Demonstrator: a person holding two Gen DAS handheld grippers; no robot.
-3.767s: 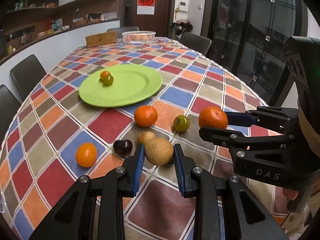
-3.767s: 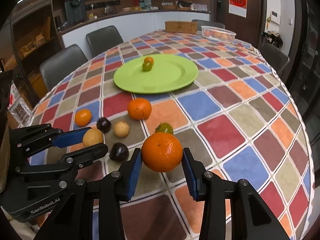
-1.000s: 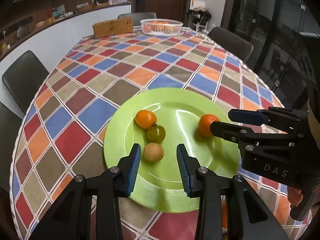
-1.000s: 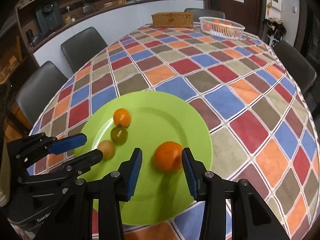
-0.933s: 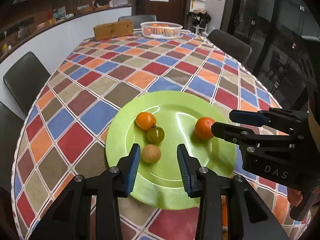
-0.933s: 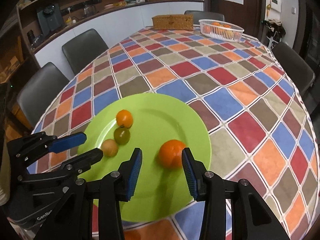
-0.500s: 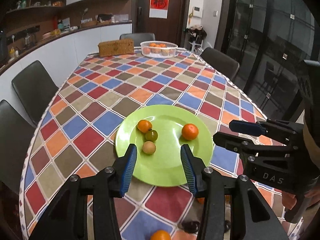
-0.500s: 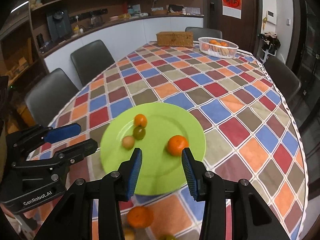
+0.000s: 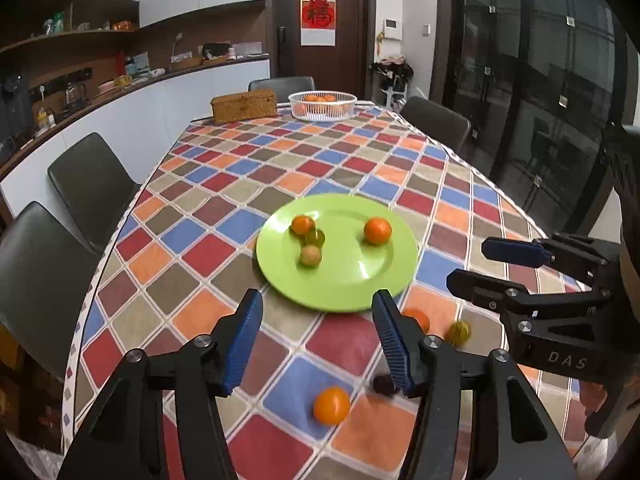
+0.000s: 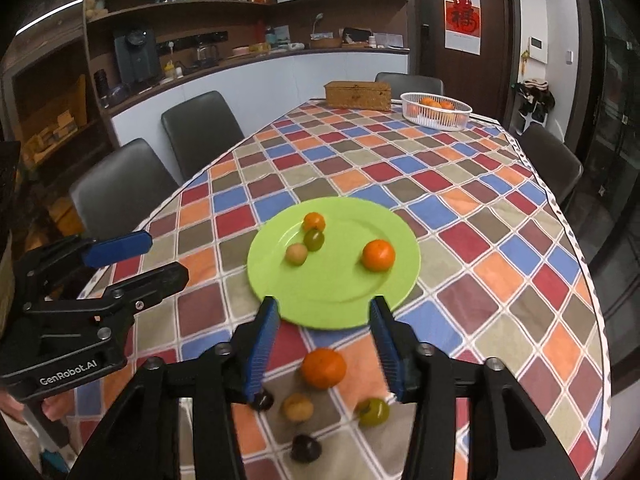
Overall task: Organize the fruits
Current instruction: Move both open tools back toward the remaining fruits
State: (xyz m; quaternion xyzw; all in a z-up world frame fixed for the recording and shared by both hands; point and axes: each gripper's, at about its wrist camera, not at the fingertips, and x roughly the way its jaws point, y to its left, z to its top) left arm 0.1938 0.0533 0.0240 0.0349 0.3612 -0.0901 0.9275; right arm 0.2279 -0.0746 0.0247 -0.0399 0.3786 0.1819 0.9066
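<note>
The green plate (image 9: pixel 340 280) (image 10: pixel 332 292) holds an orange (image 9: pixel 377 231) (image 10: pixel 378 255), a tan fruit (image 9: pixel 310 256), a green tomato (image 9: pixel 315 237) and a small orange tomato (image 9: pixel 302 225). Nearer me, loose on the checked cloth, lie an orange (image 10: pixel 323 368), a tan fruit (image 10: pixel 298 407), a green tomato (image 10: pixel 373 411), two dark fruits (image 10: pixel 305 448) and a small orange (image 9: pixel 331 405). My left gripper (image 9: pixel 317 300) (image 10: pixel 166 257) and right gripper (image 10: pixel 323 304) (image 9: pixel 468 263) hover side by side above the plate's near rim. Both sets of jaws are opening with nothing between them.
A white basket of oranges (image 9: pixel 322 105) and a wicker box (image 9: pixel 244 105) stand at the table's far end. Dark chairs (image 9: pixel 92 184) line the left side, another (image 10: pixel 550 160) the right. The table edge curves close on the left.
Both grippers have pulled back and up from the plate, leaving the tan fruit and the orange on it. Their jaws have widened, and the loose fruits near me have come into view.
</note>
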